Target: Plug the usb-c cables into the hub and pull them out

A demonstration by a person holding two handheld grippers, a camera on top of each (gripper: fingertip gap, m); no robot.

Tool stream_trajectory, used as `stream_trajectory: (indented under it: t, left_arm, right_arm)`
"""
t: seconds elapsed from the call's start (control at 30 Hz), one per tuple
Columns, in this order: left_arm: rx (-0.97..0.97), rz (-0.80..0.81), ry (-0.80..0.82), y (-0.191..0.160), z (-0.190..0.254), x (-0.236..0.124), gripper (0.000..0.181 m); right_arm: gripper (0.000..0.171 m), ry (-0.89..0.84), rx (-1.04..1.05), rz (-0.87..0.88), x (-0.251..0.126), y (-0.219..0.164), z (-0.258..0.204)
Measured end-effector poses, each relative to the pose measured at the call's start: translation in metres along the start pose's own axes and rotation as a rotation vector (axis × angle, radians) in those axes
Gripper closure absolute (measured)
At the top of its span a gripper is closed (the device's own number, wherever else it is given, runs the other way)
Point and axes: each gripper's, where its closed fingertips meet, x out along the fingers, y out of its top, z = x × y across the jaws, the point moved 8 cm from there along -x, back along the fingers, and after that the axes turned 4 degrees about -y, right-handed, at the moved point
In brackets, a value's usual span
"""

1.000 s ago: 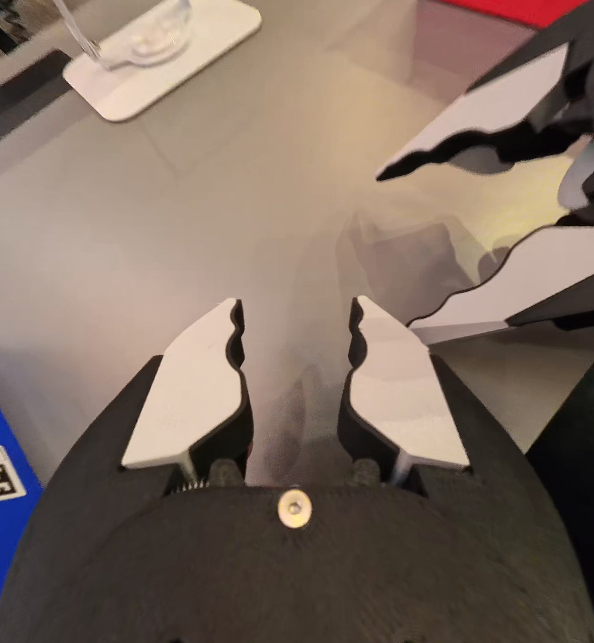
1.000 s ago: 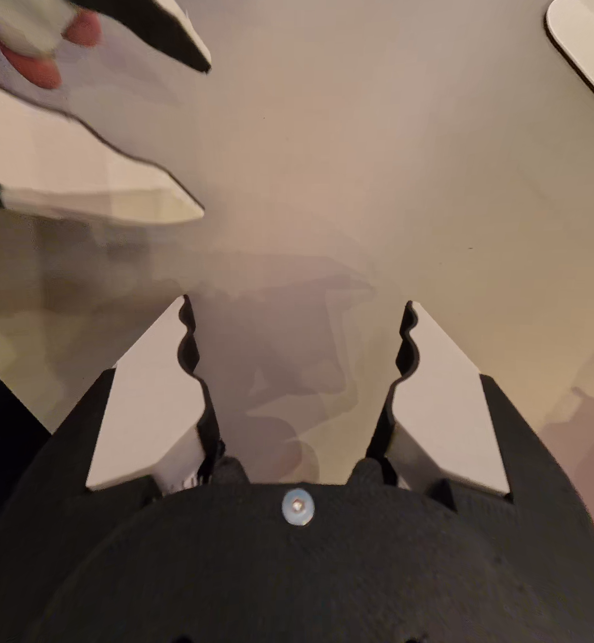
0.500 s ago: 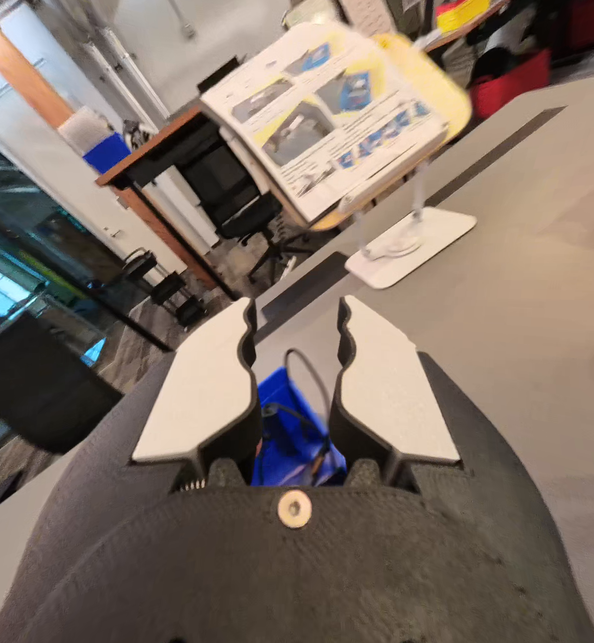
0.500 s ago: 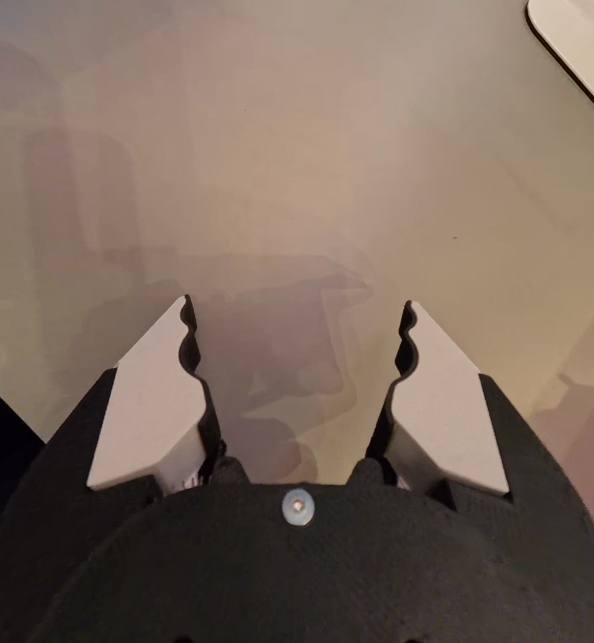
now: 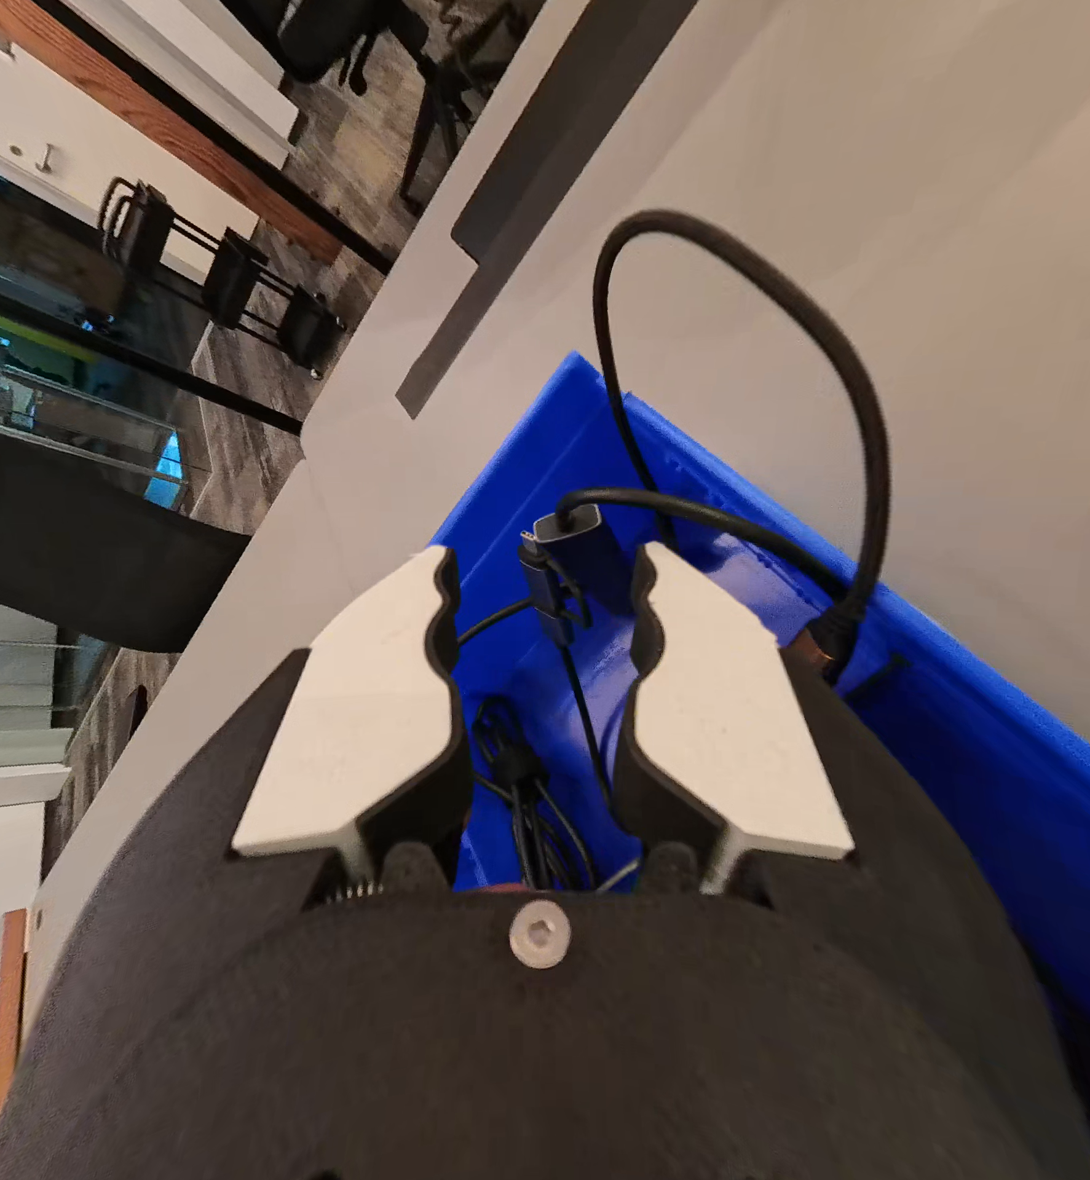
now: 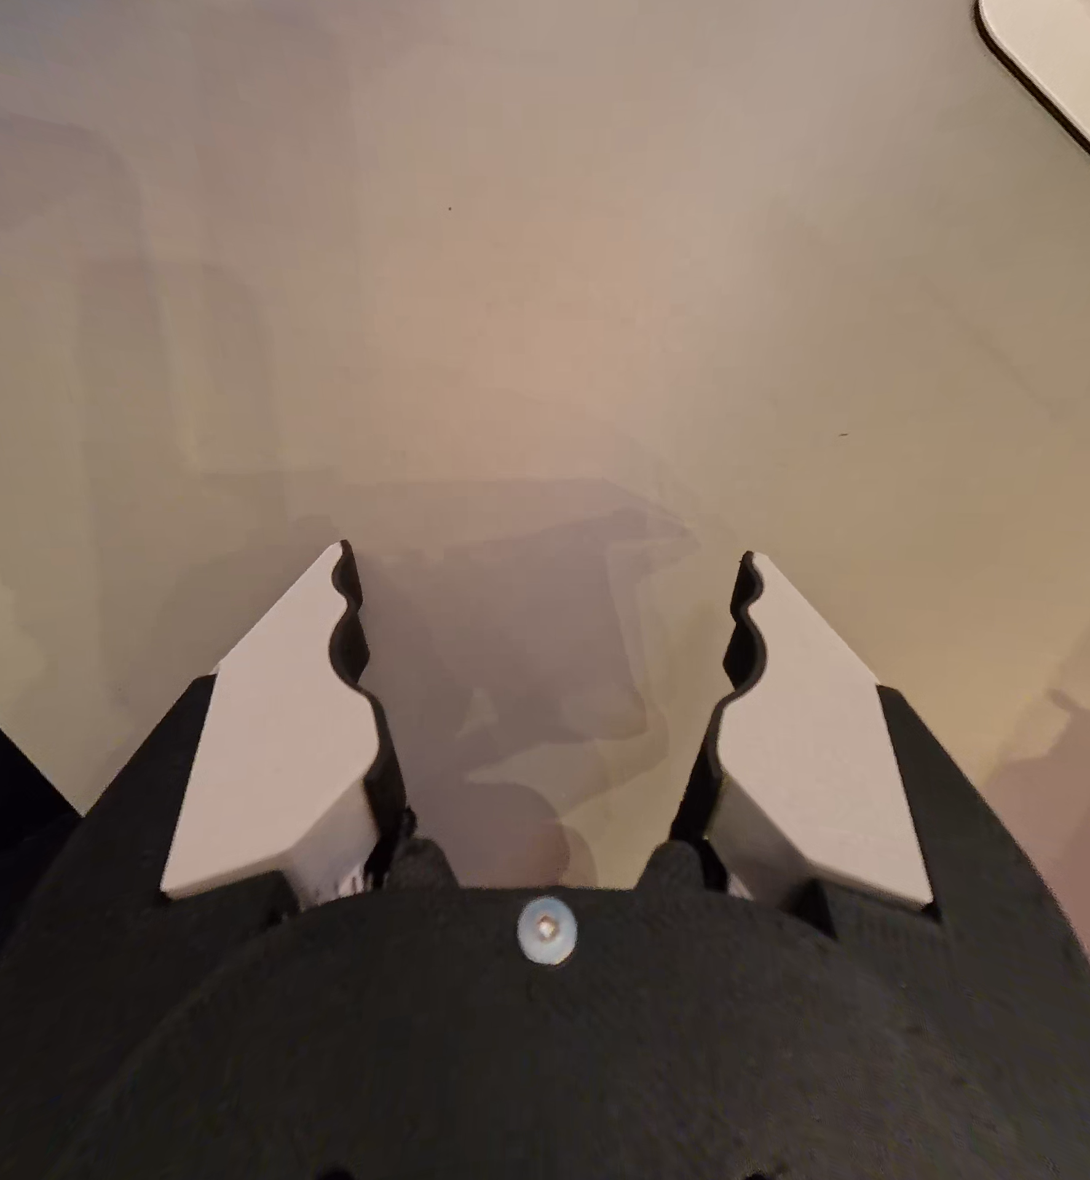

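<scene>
The left gripper [image 5: 545, 590], spread and empty, hung over the blue bin [image 5: 951, 734] holding what looked like the hub [image 5: 583, 543] and cables [image 5: 746, 357]; fetching came next. The right gripper [image 6: 545, 568] stayed out, spread.

Cables [image 5: 532, 824] and a hub [image 5: 583, 549] crowd the blue bin [image 5: 976, 753] ahead of my left fingers [image 5: 363, 702]; bare table [image 6: 529, 287] lies before my right.

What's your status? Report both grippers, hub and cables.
Left gripper open over blue bin. Hub and cables inside, ungrasped. Right gripper open over bare table.
</scene>
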Motion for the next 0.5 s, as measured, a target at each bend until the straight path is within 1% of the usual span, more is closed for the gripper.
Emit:
stream_trajectory:
  t: [0.07, 0.13, 0.23, 0.33, 0.5]
  left_arm:
    - [0.001, -0.007, -0.012, -0.001, 0.001, 0.008, 0.13]
    - [-0.01, -0.006, -0.02, -0.002, 0.002, 0.014, 0.134]
    - [-0.03, 0.005, -0.023, -0.002, 0.005, 0.02, 0.143]
    - [-0.007, -0.013, 0.007, -0.004, 0.006, 0.024, 0.154]
    - [-0.051, 0.031, 0.018, -0.001, 0.001, 0.018, 0.155]
  right_arm:
    - [0.058, 0.007, 0.008, 0.004, 0.001, 0.0, 0.0]
    - [0.058, 0.013, 0.014, 0.007, 0.002, 0.0, 0.001]
    - [0.058, 0.02, 0.019, 0.01, 0.002, -0.001, 0.001]
    - [0.058, 0.024, 0.02, 0.012, 0.003, -0.001, 0.001]
    - [0.059, 0.026, 0.016, 0.011, 0.002, -0.001, 0.001]
